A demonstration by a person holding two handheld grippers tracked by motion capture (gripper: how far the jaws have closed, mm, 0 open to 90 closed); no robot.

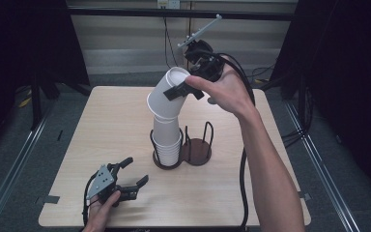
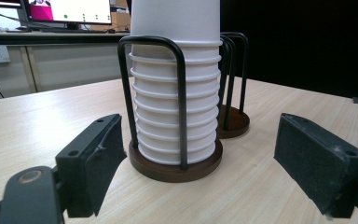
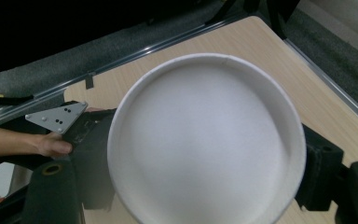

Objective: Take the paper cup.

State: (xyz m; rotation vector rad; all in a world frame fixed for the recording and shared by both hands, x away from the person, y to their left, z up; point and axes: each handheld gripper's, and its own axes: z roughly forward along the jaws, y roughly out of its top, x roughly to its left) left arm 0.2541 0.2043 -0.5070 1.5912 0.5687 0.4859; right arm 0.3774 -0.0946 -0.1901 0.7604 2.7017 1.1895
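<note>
A stack of upside-down white paper cups (image 1: 167, 140) (image 2: 175, 116) stands in the left ring of a dark wire cup holder (image 1: 166, 164) (image 2: 177, 170) at mid-table. Above it my right gripper (image 1: 183, 88) (image 3: 205, 168) is shut on one more white cup (image 1: 168, 94) (image 3: 205, 140), tilted, its narrow base up and its wide rim at the top of the stack. Whether that rim still touches the stack I cannot tell. My left gripper (image 1: 136, 170) (image 2: 200, 135) rests near the table's front left, open, jaws aimed at the stack with nothing between them.
The holder's right ring (image 1: 198, 150) (image 2: 233, 121) has no cups in it. The wooden table (image 1: 111, 125) is bare around the holder. Dark floor and metal rails run along both sides of the table.
</note>
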